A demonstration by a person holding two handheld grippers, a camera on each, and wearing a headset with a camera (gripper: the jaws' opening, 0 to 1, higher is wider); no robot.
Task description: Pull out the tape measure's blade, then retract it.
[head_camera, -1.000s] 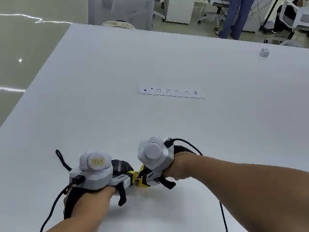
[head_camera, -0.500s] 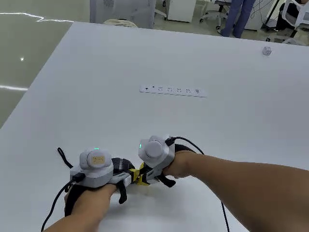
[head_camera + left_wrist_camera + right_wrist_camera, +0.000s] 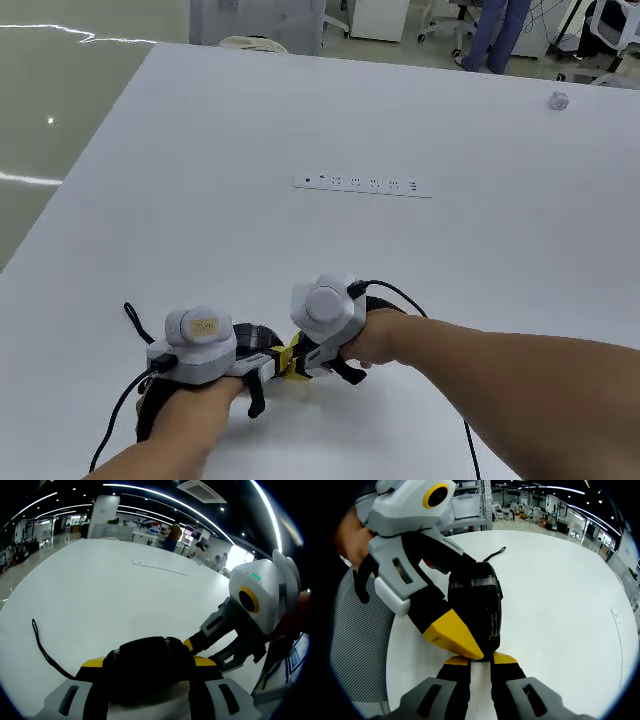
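Now | left gripper [image 3: 149,661] clamping tape measure [image 3: 475,600] | right gripper [image 3: 481,660] pinching blade tip [image 3: 479,656] | yellow sticker [image 3: 203,326] unreadable

On the table [image 3: 200,150], close to its near edge, the tape measure [image 3: 258,340] sits between the jaws of the left gripper [image 3: 262,370]. The right gripper [image 3: 293,362] meets it from the right. Its strap [image 3: 131,317] trails left. A power strip [image 3: 363,185] lies farther off, mid-table, and a small object [image 3: 558,101] sits far right.
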